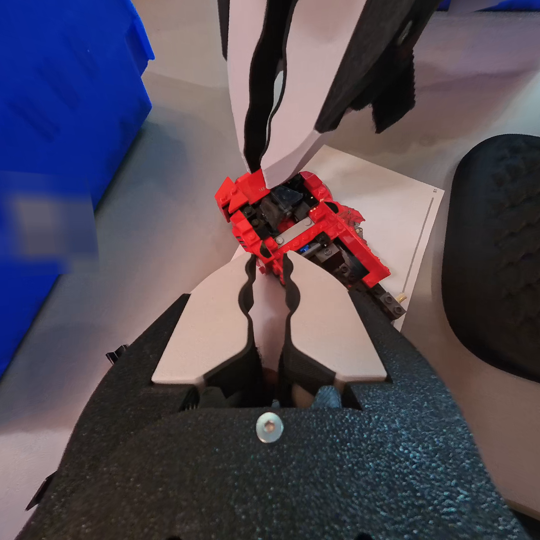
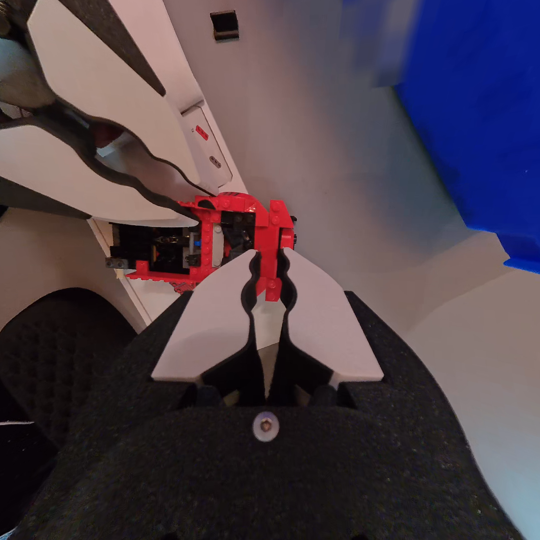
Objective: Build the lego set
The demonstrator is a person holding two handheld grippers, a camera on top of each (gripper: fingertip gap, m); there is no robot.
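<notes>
**Both tongs on the car, a red piece going on**

A blue bin point(image 1: 58, 117) stands at the left. The left tongs point(image 1: 270, 264) are narrow, pinching the red car point(image 1: 292, 230), which sits on the booklet point(image 1: 380, 204) on the desk point(image 1: 175, 263). The right tongs point(image 2: 270, 252) grip a red plate point(image 2: 270, 263) at the car's other end, probably pressing it on. Next: firm pressure down while the left tongs brace.

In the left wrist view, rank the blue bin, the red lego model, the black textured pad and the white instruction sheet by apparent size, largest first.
1. Blue bin, partly out of frame.
2. Black textured pad, also cropped.
3. Red lego model and white instruction sheet: unsure, since the model covers much of the sheet.
</notes>
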